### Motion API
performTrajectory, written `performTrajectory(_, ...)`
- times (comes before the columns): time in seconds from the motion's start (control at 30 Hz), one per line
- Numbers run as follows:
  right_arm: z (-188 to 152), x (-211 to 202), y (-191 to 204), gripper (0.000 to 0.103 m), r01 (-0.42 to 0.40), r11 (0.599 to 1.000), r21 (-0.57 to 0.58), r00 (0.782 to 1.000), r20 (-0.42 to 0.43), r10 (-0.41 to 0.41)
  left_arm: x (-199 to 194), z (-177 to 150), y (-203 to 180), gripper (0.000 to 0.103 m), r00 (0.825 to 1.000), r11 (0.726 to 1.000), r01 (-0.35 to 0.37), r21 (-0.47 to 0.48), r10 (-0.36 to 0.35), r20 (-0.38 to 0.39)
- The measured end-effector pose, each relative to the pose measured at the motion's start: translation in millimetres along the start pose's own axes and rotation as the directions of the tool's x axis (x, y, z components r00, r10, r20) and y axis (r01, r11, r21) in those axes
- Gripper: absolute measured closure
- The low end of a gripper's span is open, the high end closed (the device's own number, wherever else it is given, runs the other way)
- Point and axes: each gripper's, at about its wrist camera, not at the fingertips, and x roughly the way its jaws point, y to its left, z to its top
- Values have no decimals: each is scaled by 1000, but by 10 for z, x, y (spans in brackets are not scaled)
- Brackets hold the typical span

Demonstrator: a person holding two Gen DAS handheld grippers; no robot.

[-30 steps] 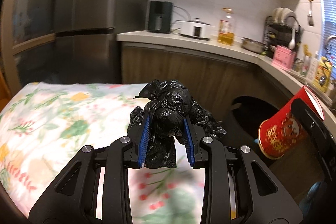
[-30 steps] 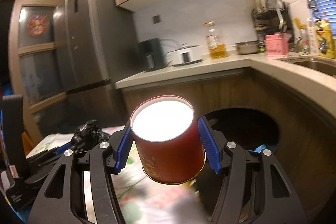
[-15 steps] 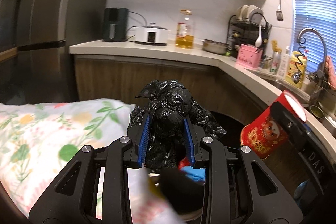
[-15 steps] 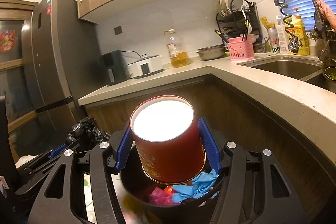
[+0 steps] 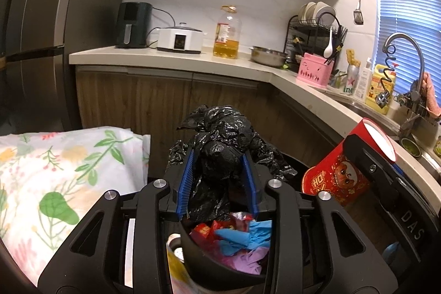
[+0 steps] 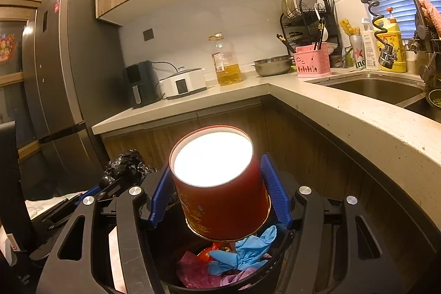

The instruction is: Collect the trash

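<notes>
- The crumpled black plastic bag [image 5: 220,153] sits between the blue pads of my left tongs [image 5: 219,183]; the jaws are easing apart, yet both pads touch the bag's sides.
- The red paper cup [image 6: 220,189] stands between the pads of my right tongs [image 6: 219,193], white inside facing up; these jaws are opening too, and the pads lie close along its wall, so I read it as held.
- Both loads hang over the black trash bin [image 5: 220,272], at 6 o'clock in each wrist view.
- Inside the bin lie a blue glove [image 6: 242,252], pink and purple scraps [image 6: 193,272] and red wrappers [image 5: 204,230].
- In the left view the cup [image 5: 339,178] shows at 3 o'clock, carried by my other tongs.
- In the right view the bag [image 6: 126,167] shows at 9 o'clock.
- A floral cloth [image 5: 63,178] covers the desk at 9 o'clock of the left view.
- Beyond, at 12 o'clock, the kitchen counter [image 5: 171,57] carries an oil bottle [image 5: 226,35] and a white cooker [image 5: 180,42].
- The sink [image 6: 377,90] lies at 2 o'clock in the right view.
</notes>
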Motion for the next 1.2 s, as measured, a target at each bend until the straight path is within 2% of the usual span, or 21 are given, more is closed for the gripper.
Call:
performTrajectory(0.07, -7, 12, -23, 31, 5, 1000, 11, 1000, 2, -5, 36, -14, -11, 62, 1000, 1000, 5, -3, -5, -7)
performTrajectory(0.2, 0, 9, -93, 30, 27, 999, 22, 1000, -1, -27, 64, -49, 17, 40, 1000, 1000, -14, -3, 14, -13)
performTrajectory(0.27, 6, -19, -118, 29, 39, 999, 25, 999, -2, -39, 54, -49, 49, 33, 1000, 1000, -21, -11, 21, -12)
performTrajectory(0.43, 6, -158, -84, 16, 56, 998, 4, 998, -18, -56, -75, -51, 188, 18, 998, 997, -62, -45, 62, -12)
performTrajectory(0.5, -23, -225, -34, 14, 48, 999, -8, 998, -39, -48, -171, -81, 270, 13, 996, 994, -87, -61, 86, -24)
performTrajectory(0.6, -90, -315, 56, 6, 46, 999, -26, 996, -76, -48, -362, -152, 362, 11, 990, 989, -141, -50, 139, -38)
performTrajectory(0.73, -186, -452, 200, 6, 36, 998, -52, 992, -122, -42, -702, -259, 454, 8, 977, 976, -214, -25, 214, -24)
performTrajectory(0.97, -297, -790, 447, 6, -6, 996, -92, 988, -156, -9, -1315, -401, 602, 6, 964, 964, -267, -15, 267, -2)
performTrajectory(1.2, -404, -1169, 722, 6, -27, 990, -135, 985, -174, 3, -1870, -531, 774, 6, 959, 957, -284, -64, 284, -3)
